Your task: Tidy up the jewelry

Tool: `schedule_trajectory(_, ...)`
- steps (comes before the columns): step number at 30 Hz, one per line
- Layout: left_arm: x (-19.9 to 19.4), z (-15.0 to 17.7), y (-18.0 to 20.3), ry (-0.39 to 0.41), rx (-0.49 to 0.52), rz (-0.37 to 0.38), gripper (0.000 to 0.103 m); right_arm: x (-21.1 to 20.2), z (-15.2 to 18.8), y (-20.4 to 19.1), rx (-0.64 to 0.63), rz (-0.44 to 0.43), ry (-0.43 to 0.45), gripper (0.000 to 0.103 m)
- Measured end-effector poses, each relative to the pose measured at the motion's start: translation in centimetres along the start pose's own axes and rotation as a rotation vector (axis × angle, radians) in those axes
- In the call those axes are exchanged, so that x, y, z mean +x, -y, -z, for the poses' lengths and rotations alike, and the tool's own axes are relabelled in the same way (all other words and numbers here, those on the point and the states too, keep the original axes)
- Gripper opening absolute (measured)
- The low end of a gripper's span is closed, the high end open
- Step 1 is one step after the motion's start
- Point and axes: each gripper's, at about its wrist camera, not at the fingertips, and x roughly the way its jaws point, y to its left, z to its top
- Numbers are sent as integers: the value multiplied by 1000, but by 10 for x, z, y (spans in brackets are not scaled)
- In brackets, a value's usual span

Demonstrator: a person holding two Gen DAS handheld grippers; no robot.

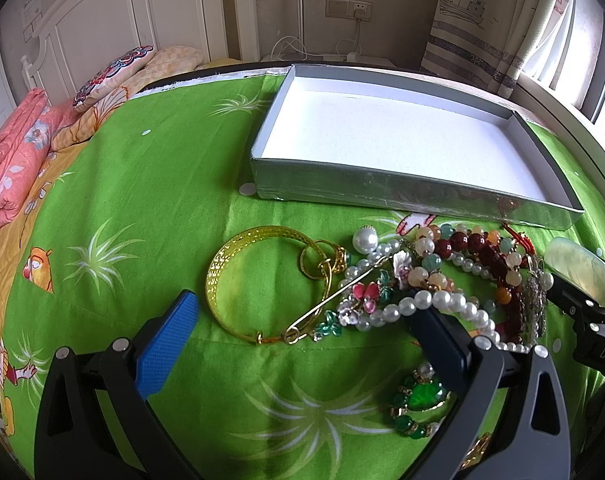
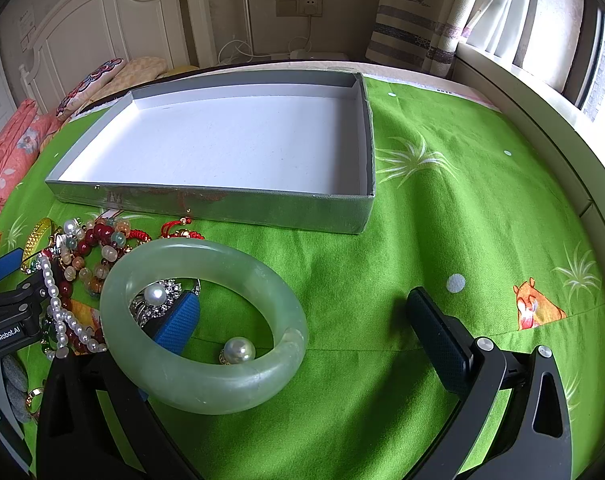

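Green cotton bedsheet (image 2: 442,208), printed with pale grass tufts and orange cartoon animals, covers the bed on which everything lies. At the far side sits a shallow grey box (image 2: 206,204) with a white floor; nothing lies inside it.

Just near of the box, towards the left in the right wrist view, the jewelry is heaped together. A pale green jade bangle (image 2: 206,376) lies on the near right edge of the heap. The left finger (image 2: 178,324) of the right gripper (image 2: 306,328) reaches inside the ring of the bangle, while the right finger stands outside it on bare sheet, so the jaws are spread wide with one wall of the bangle between them, not clamped. A loose pearl (image 2: 239,350) also lies inside the ring, beside a sparkling silver piece (image 2: 158,300) topped with a pearl.

In the left wrist view, the left gripper (image 1: 302,320) has its jaws wide too. Between them lie a yellow gold bangle (image 1: 262,284) and a long gold safety pin (image 1: 326,304) crossing a pink and teal flower brooch (image 1: 362,296). A white pearl strand (image 1: 442,304) drapes over the right finger. Right of that are red and amber bead strings (image 1: 482,252), and nearer lies a green stone bracelet (image 1: 422,400).
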Motion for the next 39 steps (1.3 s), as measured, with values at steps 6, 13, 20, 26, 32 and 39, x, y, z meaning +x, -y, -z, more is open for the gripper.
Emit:
schedule_trajectory(6,0,0,0,0,0,0,101,0,0,0,0,0,0,99)
schedule_trajectory(13,0,0,0,0,0,0,101,0,0,0,0,0,0,99)
schedule_trajectory(20,0,0,0,0,0,0,101,0,-1,0,0,-1,0,99)
schedule_trajectory(26,0,-1,0,-9,6,4,101,-3,0,0,-33,-28,-31,99)
schedule_trajectory(32,-4,0,-5,-41,61,82,100,-19,11,7,-46,-107,-45,99)
schedule_trajectory(39,-87,43,-6,99,209,270,101,-83,40,34,38,-183,122,99)
